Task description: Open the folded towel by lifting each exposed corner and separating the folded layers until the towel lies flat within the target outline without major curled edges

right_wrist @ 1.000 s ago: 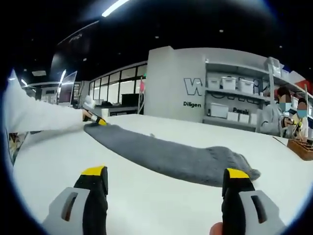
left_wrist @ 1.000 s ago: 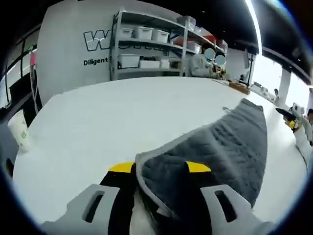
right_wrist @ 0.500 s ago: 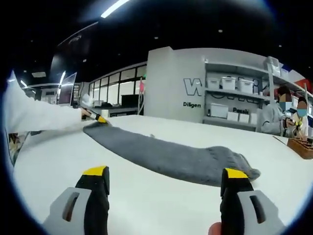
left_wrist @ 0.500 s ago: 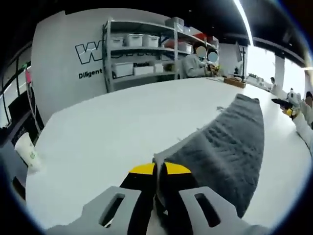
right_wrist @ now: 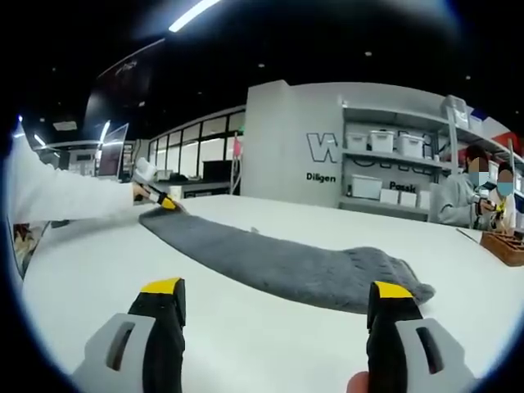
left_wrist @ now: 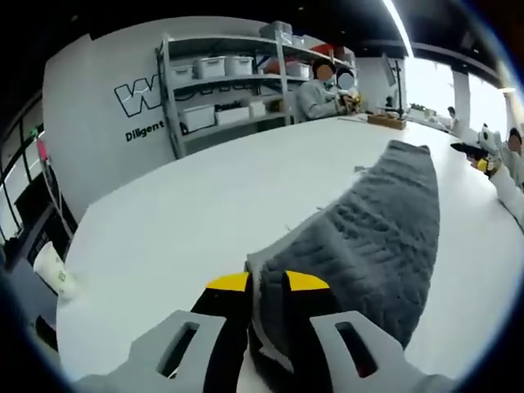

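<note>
Two grippers, one towel, and unequal reach. Left gripper (left_wrist: 266,286) clamped on a near corner of the grey towel (left_wrist: 385,221), yellow-tipped jaws pinched close with the pale-bound edge rising between them. From that corner, long axis running away and to the right across the white table (left_wrist: 188,213), far end narrow and well off near the right gripper (left_wrist: 483,164), seen small at the view's right side. Right gripper (right_wrist: 274,299) spread wide and holding nothing, jaws well apart, hovering above bare tabletop just short of the towel's near rumpled end (right_wrist: 385,274). In the right gripper view, towel (right_wrist: 270,258) stretched as a long folded strip from lower right up to far left, where the left gripper (right_wrist: 160,199) pinches the opposite corner at the end of a white sleeve (right_wrist: 65,192). Nearer to the free end, plainly, the right gripper; likely next call a short reach forward and down onto that end's corner, then a pull apart along the strip's length. Still folded lengthwise by the look of it; no target outline to be made out on the table. Around it, a grey wall with lettering (right_wrist: 336,160), metal shelving with white bins (left_wrist: 229,82), seated people at the table's far side, dark ceiling with strip lights.
</note>
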Available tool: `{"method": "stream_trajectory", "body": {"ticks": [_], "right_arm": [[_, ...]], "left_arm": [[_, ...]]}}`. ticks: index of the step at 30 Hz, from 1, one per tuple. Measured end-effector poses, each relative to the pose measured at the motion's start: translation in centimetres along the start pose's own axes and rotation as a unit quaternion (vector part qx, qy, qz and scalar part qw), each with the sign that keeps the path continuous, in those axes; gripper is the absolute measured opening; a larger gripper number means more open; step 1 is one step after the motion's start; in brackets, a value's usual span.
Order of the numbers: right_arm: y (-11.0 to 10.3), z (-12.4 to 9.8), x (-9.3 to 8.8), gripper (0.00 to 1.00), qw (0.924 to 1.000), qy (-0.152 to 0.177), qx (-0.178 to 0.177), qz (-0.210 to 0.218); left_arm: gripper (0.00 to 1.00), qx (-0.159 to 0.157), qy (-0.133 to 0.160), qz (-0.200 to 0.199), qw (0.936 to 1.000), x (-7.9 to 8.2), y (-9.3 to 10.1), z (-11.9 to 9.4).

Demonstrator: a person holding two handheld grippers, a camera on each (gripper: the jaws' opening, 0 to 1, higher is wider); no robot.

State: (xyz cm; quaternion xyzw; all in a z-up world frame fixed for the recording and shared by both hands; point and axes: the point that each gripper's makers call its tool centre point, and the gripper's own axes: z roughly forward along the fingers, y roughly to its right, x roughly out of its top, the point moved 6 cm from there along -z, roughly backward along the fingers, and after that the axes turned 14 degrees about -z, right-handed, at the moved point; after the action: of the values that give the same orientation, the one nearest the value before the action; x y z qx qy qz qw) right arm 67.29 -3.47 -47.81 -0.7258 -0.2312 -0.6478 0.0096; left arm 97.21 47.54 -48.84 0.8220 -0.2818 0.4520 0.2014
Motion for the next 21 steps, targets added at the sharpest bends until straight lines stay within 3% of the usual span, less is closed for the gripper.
{"method": "stream_trajectory", "body": {"ticks": [8,21], "right_arm": [[0.07,-0.06,0.03,0.92,1.0,0.0,0.0,0.001],[0.07,-0.15,-0.03,0.91,1.0,-0.002,-0.002,0.0]], "left_arm": [[0.24,0.052,-0.01,0.029,0.9982,-0.16,-0.37,0.12],[0.24,0.082,-0.001,0.056,0.9951,-0.59,0.49,-0.11]]}}
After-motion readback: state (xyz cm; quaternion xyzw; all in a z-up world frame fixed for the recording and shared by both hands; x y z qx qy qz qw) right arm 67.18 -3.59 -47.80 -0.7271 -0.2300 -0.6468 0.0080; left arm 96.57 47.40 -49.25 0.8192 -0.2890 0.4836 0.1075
